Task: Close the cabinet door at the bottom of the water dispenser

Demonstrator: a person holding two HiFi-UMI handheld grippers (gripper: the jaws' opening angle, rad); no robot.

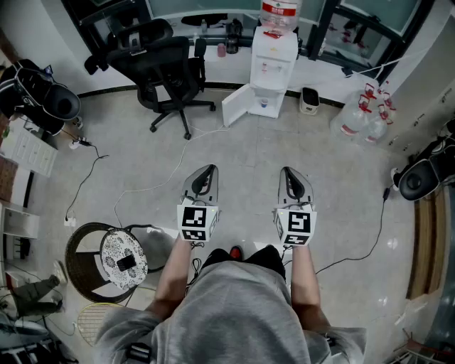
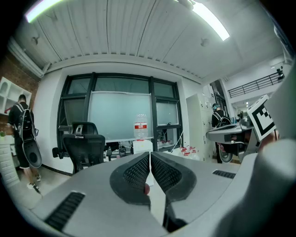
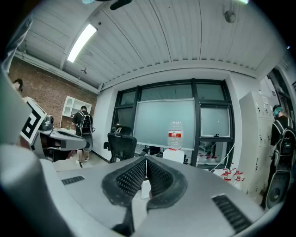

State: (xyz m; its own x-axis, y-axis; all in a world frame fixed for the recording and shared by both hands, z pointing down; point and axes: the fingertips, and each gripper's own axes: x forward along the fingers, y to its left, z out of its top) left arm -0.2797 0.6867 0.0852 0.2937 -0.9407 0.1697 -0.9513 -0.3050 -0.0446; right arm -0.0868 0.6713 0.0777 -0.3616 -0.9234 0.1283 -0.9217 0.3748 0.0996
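Note:
A white water dispenser [image 1: 274, 64] with a bottle [image 1: 279, 13] on top stands against the far wall. Its bottom cabinet door [image 1: 238, 105] hangs open, swung out to the left. Both grippers are held well short of it, side by side over the floor. My left gripper [image 1: 204, 173] is shut with nothing in it, and my right gripper [image 1: 293, 175] is shut and empty too. The left gripper view has the dispenser [image 2: 142, 145] far off, just above the closed tips [image 2: 150, 155]. In the right gripper view the dispenser [image 3: 173, 155] sits beyond the closed tips [image 3: 146, 159].
A black office chair [image 1: 167, 67] stands left of the dispenser. Several water jugs [image 1: 362, 117] sit on the floor to its right, and a small bin [image 1: 309, 99] beside it. Cables cross the floor. A round wicker stool [image 1: 106, 259] is at near left. A person with a backpack [image 2: 23, 134] stands far left.

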